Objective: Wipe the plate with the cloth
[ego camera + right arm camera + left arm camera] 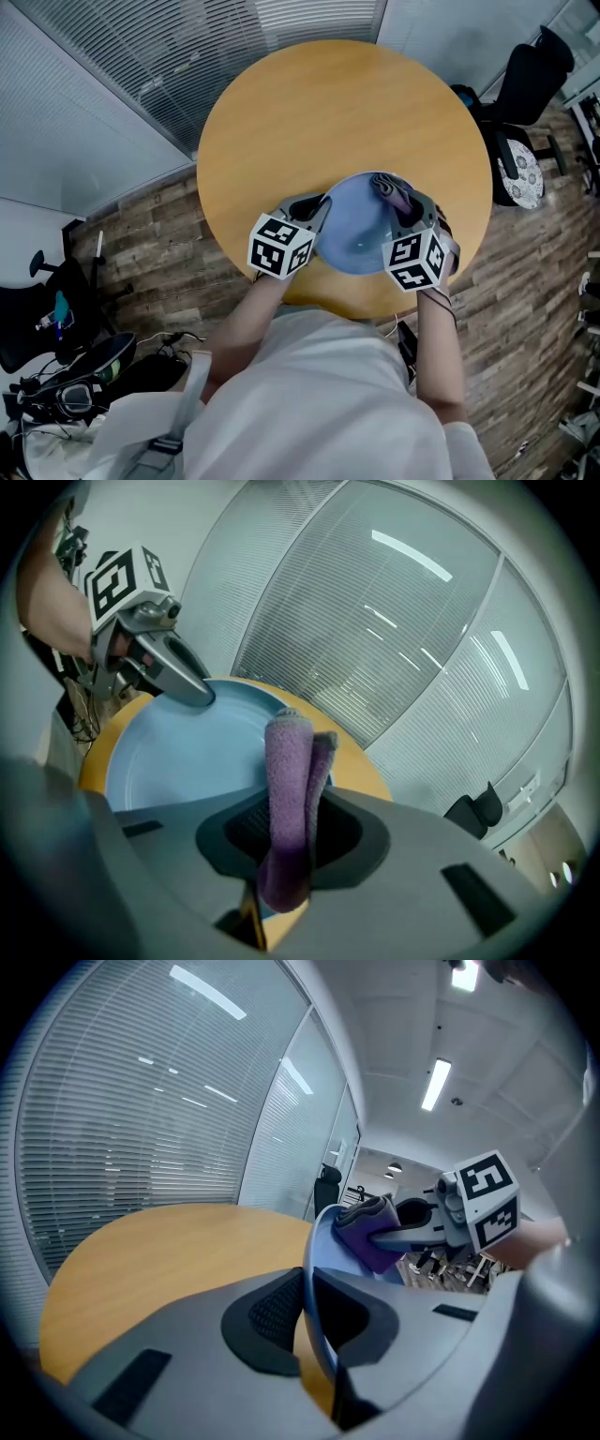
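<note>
Left tool (309,1309) shut tight on rim of blue plate (178,752), steadying it over desk (319,112). Right tool (292,834) pinches folded purple cloth (286,761), which pokes out ahead of it at plate's opposite rim. Looks like wiping step. Next move probably needs cloth pressed flat and swept across toward left tool.

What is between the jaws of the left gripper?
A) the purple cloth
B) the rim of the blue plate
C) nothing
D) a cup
B: the left gripper is shut on the rim of the blue plate; the purple cloth is in the right gripper.
</note>
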Tool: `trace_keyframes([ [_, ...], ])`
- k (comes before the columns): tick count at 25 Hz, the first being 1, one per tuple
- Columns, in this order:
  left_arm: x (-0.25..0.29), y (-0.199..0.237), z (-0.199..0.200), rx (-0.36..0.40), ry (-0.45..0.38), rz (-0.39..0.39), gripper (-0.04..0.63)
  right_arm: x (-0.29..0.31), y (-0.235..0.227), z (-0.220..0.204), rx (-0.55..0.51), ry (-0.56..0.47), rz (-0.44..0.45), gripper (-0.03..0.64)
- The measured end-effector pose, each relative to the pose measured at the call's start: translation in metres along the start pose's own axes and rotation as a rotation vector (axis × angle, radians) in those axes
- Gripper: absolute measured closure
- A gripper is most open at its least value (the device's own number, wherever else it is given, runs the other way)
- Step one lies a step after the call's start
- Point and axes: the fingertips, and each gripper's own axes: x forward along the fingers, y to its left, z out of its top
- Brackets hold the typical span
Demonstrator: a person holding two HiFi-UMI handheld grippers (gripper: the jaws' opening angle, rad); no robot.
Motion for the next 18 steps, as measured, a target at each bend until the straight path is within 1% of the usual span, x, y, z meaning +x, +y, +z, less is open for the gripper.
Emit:
trace_keyframes([
  [6, 0.000, 0.000, 0.000, -0.008, 0.007, -0.009, 0.568, 0.005, 0.007, 0.008, -0.015, 0.032, 0.038, 0.525],
  [18, 0.001, 0.003, -0.006, -0.008, 0.029, -0.014, 0.566, 0.014, 0.046, 0.036, -0.075, 0.012, 0.115, 0.525],
])
